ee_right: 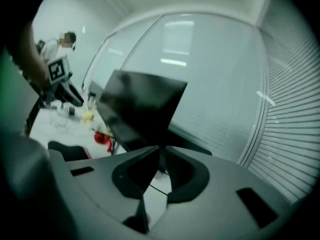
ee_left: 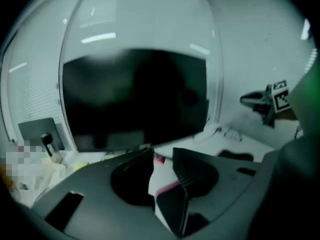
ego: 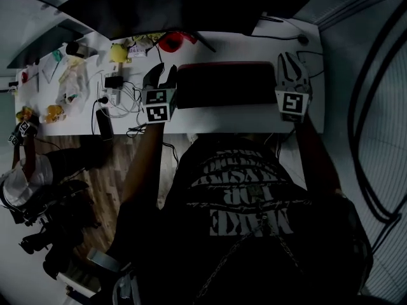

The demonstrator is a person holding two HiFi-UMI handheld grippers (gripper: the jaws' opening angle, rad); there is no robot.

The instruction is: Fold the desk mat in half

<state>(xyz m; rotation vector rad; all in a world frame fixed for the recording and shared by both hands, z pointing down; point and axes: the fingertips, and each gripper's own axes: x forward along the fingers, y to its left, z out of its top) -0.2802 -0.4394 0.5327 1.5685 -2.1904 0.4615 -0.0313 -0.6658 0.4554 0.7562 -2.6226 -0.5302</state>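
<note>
- The white desk (ego: 241, 116) spans the upper half of the head view, and its left end is crowded with small things.
- A dark monitor (ego: 178, 8) stands along the desk's far edge at top centre. It also fills the middle of the left gripper view.
- The person's torso, in a black shirt with white print, takes up the lower centre of the head view, with both arms reaching up the frame to the desk.
- The desk mat (ego: 226, 84) lies flat on the desk just above frame centre. It is a dark rectangle with a red line along its far edge, and it sits between the two grippers.
- The left gripper (ego: 162, 74) hangs beside the mat's left end. Its jaws stand clearly apart with nothing between them. Through the gap, the left gripper view shows white desk and a strip of the mat's red edge.
- The right gripper (ego: 291, 62) hangs by the mat's right end. Its jaws are only a narrow slit apart and hold nothing.
- A red object (ego: 175, 41) lies under the monitor.
- A yellow object (ego: 117, 51) and tangled cables (ego: 121, 97) sit further left.
</note>
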